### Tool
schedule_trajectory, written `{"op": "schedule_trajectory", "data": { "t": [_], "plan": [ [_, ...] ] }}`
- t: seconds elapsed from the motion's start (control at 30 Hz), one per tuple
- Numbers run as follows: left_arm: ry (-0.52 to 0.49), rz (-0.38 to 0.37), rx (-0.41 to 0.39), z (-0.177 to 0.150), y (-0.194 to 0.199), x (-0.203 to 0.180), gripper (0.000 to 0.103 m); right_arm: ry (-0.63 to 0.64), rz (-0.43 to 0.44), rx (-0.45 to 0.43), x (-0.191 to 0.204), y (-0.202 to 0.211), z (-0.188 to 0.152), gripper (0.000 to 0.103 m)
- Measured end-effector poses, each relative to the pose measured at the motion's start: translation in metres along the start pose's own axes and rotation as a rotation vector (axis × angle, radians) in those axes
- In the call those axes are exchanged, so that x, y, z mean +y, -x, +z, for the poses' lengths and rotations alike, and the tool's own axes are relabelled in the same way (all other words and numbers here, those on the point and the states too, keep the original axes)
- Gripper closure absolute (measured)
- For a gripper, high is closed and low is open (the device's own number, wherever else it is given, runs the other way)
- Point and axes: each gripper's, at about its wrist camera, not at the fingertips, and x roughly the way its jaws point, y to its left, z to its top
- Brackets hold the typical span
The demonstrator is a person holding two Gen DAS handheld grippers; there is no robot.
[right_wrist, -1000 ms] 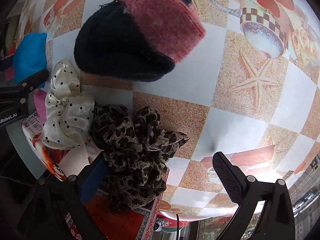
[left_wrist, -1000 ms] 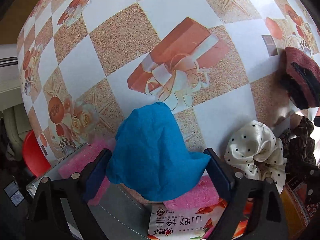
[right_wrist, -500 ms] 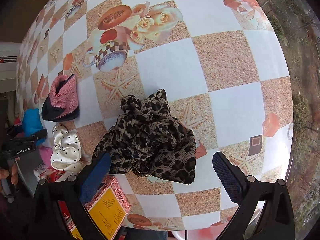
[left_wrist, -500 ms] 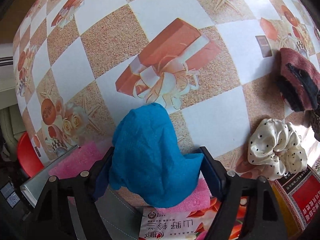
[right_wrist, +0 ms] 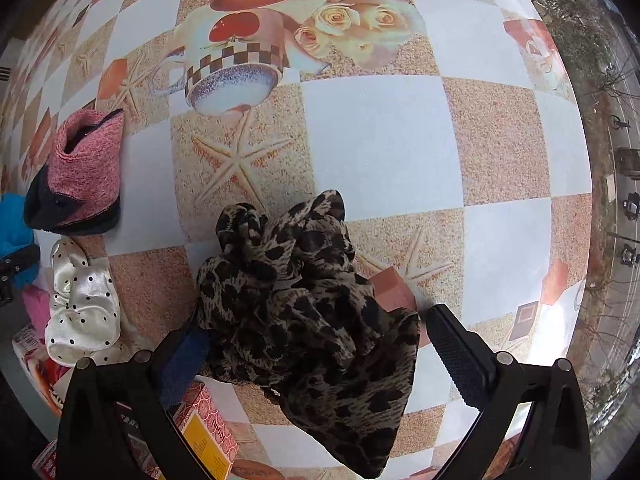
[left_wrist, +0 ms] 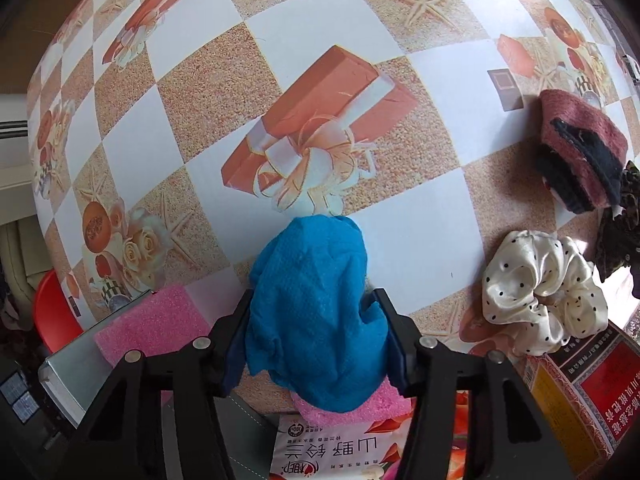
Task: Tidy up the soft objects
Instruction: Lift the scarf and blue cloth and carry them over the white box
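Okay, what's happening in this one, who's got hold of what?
A person is sorting soft items on a table with a checkered printed cover, one handheld tool per hand. The left tool is closing on a crumpled blue cloth, with both pads at its sides. The right tool stands wide around a leopard-print fabric scrunchie; its right pad is clear of the fabric. A cream polka-dot satin scrunchie and a pink-and-black knitted piece lie untouched nearby.

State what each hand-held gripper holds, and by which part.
Left hand-held gripper is closing on the blue cloth's near end. Right hand-held gripper holds nothing.
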Motion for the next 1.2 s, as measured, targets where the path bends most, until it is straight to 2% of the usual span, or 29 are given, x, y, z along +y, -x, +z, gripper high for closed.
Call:
{"op": "schedule_trajectory", "data": {
  "t": [0.07,0.1,0.13,0.17,0.27,0.53,0.67,0.77,1.03,1.2],
  "plan": [
    [-0.028,0.033,-0.024,-0.005,0.005,-0.008,0.062,-0.006,-0.002,-0.039,-0.003,0.005,-0.01,0.018],
    [-0.036,0.032,-0.043,-0.008,0.009,-0.011,0.065,-0.003,-0.005,-0.056,-0.004,0.008,-0.013,0.03],
    [-0.039,0.025,-0.065,-0.011,0.014,-0.013,0.066,0.001,-0.002,-0.077,-0.001,0.017,-0.01,0.05],
    [-0.039,0.018,-0.09,-0.014,0.02,-0.015,0.067,0.004,0.008,-0.092,0.0,0.023,-0.013,0.059],
    [-0.04,0.007,-0.172,-0.025,0.045,-0.022,0.068,-0.047,0.081,-0.122,-0.014,0.032,-0.019,0.058],
    [-0.115,-0.008,-0.342,-0.074,0.107,-0.056,0.068,-0.195,0.154,-0.211,-0.044,0.067,-0.072,0.058],
    [-0.151,-0.037,-0.372,-0.097,0.115,-0.07,0.067,-0.239,0.16,-0.223,-0.048,0.081,-0.112,0.058],
    [-0.176,-0.061,-0.383,-0.116,0.119,-0.078,0.067,-0.25,0.166,-0.211,-0.051,0.083,-0.13,0.058],
    [-0.244,-0.091,-0.439,-0.17,0.135,-0.081,0.067,-0.261,0.172,-0.188,-0.023,0.084,-0.182,0.058],
    [-0.231,-0.107,-0.478,-0.195,0.143,-0.069,0.067,-0.234,0.18,-0.176,-0.002,0.084,-0.209,0.058]
  ]
}}
